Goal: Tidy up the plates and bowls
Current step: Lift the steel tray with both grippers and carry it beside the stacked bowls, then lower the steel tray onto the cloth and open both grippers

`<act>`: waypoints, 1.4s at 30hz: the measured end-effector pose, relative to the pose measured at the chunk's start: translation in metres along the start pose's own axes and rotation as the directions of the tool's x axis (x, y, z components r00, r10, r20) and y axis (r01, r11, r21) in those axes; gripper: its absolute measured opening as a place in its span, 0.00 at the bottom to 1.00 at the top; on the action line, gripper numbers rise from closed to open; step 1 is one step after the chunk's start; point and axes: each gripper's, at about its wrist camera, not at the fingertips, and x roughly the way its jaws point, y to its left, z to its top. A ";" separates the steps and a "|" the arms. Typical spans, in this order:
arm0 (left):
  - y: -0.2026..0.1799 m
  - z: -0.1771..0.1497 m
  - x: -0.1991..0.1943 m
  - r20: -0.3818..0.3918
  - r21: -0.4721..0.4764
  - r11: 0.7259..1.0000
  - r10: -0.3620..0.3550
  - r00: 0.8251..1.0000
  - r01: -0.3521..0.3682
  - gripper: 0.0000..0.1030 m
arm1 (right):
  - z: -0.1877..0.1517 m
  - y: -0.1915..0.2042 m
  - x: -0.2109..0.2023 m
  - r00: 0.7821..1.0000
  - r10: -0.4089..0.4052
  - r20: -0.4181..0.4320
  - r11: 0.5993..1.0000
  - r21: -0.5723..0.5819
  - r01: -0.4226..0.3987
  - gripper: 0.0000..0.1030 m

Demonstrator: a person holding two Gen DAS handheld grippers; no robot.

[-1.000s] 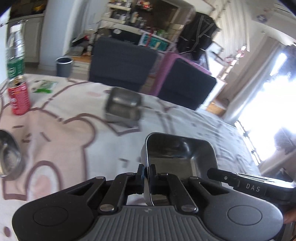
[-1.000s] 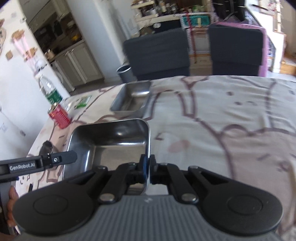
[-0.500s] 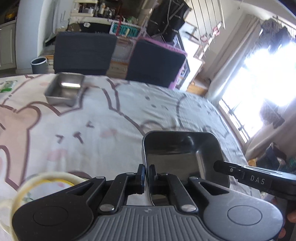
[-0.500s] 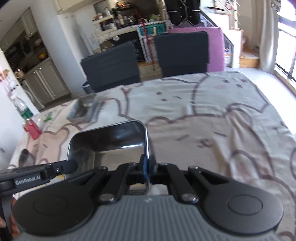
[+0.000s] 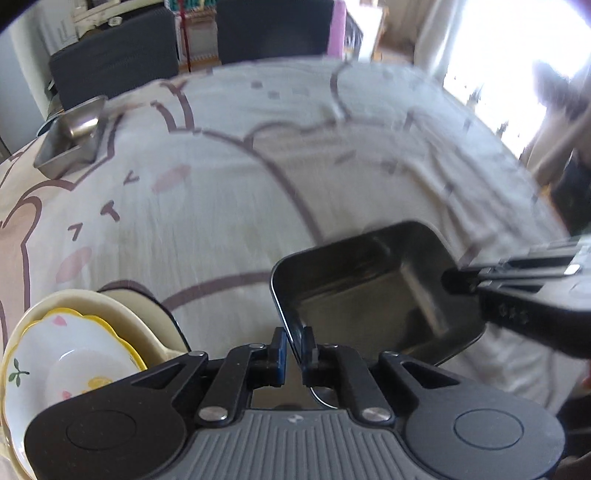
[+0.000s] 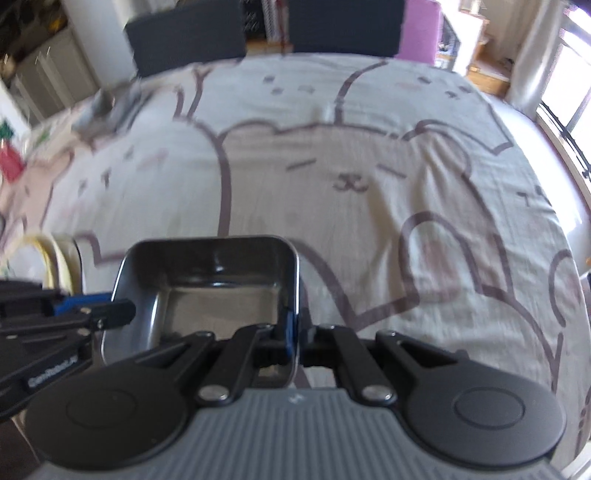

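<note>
Both grippers hold one square steel tray [image 5: 373, 291] above the table. My left gripper [image 5: 294, 349] is shut on its left rim. My right gripper [image 6: 295, 334] is shut on its right rim; the tray also shows in the right wrist view [image 6: 218, 284]. The right gripper's body [image 5: 532, 295] shows at the tray's far side in the left wrist view, and the left gripper's body [image 6: 62, 317] shows at the left of the right wrist view. A stack of cream bowls [image 5: 74, 354] with a flower-patterned one on top sits at lower left, close beside the tray.
A second steel tray [image 5: 72, 136] lies at the table's far left. The table wears a bear-print cloth [image 6: 369, 177]. Two dark chairs [image 6: 184, 33] stand behind it. A red can [image 6: 9, 162] is at the far left. A bright window is at right.
Both grippers have swung right and tilted down with the tray. The bowl stack has come into full view at lower left. The far tray, bottle and can have slid left.
</note>
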 end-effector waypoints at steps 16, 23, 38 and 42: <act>-0.023 0.006 0.005 0.013 0.059 0.995 -0.080 0.997 0.079 0.11 | 0.001 -0.035 0.022 0.998 0.004 -0.066 0.997 0.079 0.001 0.03; -0.016 0.005 0.004 0.010 0.029 0.994 -0.102 0.995 0.101 0.12 | -0.002 -0.039 0.021 0.998 0.026 -0.057 0.996 0.088 -0.021 0.04; -0.009 0.006 -0.002 0.015 -0.008 0.993 -0.115 0.993 0.115 0.53 | -0.010 -0.041 0.009 0.999 0.022 -0.038 0.995 0.096 -0.018 0.24; -0.009 0.006 -0.009 0.040 0.015 0.994 -0.107 0.993 0.107 0.65 | -0.011 -0.043 -0.002 1.000 -0.008 -0.011 0.996 0.086 0.009 0.52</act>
